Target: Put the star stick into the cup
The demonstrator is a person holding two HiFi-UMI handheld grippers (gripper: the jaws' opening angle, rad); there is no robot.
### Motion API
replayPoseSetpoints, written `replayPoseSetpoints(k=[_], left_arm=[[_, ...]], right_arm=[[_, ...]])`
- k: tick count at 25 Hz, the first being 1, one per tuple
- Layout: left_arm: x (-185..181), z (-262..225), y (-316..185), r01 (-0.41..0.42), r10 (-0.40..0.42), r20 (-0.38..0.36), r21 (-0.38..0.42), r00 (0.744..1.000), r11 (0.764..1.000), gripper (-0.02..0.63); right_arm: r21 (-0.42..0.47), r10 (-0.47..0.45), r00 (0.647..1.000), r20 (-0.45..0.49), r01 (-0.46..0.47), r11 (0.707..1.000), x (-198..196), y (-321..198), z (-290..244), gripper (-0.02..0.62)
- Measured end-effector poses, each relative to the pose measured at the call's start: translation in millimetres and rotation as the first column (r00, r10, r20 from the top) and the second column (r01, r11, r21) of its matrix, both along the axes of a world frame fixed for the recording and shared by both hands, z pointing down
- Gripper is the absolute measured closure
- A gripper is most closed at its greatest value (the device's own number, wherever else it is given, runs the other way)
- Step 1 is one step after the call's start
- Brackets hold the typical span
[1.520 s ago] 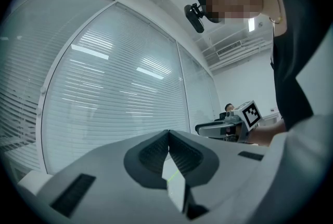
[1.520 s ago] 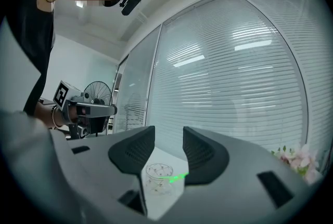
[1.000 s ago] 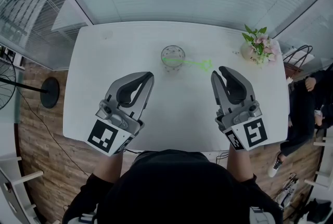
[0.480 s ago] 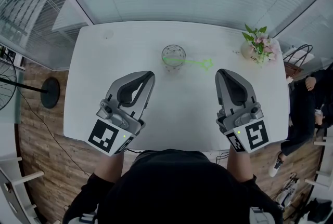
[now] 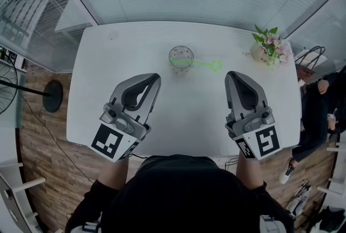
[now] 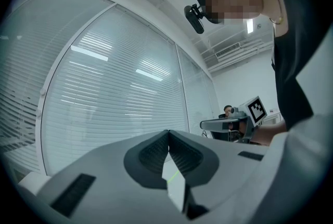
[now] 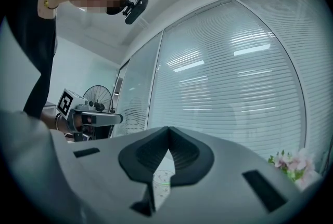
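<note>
only your head view lays out the tabletop [image 5: 108, 91]: the cup [image 5: 180, 57] stands mid-table. the green star stick [image 5: 205, 65] lies just right of it, plain end at the cup, though whether inside i cannot tell. your gripper views look level toward the blinds [image 6: 104, 93]. your left hand-held gripper [image 5: 155, 78] has its tips together, empty. your right hand-held gripper [image 5: 231, 75] has just been closing and is empty too. both hover well short of the cup. potted flowers [image 5: 267, 48] stand at the far right corner.

One cup [image 5: 180, 57], one star stick [image 5: 204, 64], one flower pot [image 5: 267, 48] — two grippers [image 5: 157, 78] [image 5: 230, 75].
</note>
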State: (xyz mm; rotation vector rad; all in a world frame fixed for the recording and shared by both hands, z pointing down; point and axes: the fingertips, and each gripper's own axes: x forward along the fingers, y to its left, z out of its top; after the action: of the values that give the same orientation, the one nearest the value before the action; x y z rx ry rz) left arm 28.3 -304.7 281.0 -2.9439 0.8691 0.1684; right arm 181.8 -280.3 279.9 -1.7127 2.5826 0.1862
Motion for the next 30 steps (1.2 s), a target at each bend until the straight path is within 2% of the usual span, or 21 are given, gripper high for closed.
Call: replayPoseSetpoints(k=[12, 21, 30], left_arm=[[-0.7, -2.3, 2.3, -0.002, 0.002, 0.006, 0.008, 1.0, 1.0, 0.592], [-0.5, -6.1, 5.2, -0.017, 0.017, -0.011, 0.018, 1.0, 1.0, 0.592], [-3.4, 2.6, 0.2, 0.008, -0.008, 0.025, 0.011, 1.0, 1.0, 0.592]], right_arm=[[0.015, 0.005, 1.0, -0.028, -0.005, 1.0, -1.5, 2.1, -5.3, 0.592], [0.014, 0.006, 1.0, -0.014, -0.006, 1.0, -0.3, 3.7, -5.8, 0.592], [0.014, 0.017, 1.0, -0.016, -0.017, 1.0, 2.2, 0.4, -5.2, 0.592]])
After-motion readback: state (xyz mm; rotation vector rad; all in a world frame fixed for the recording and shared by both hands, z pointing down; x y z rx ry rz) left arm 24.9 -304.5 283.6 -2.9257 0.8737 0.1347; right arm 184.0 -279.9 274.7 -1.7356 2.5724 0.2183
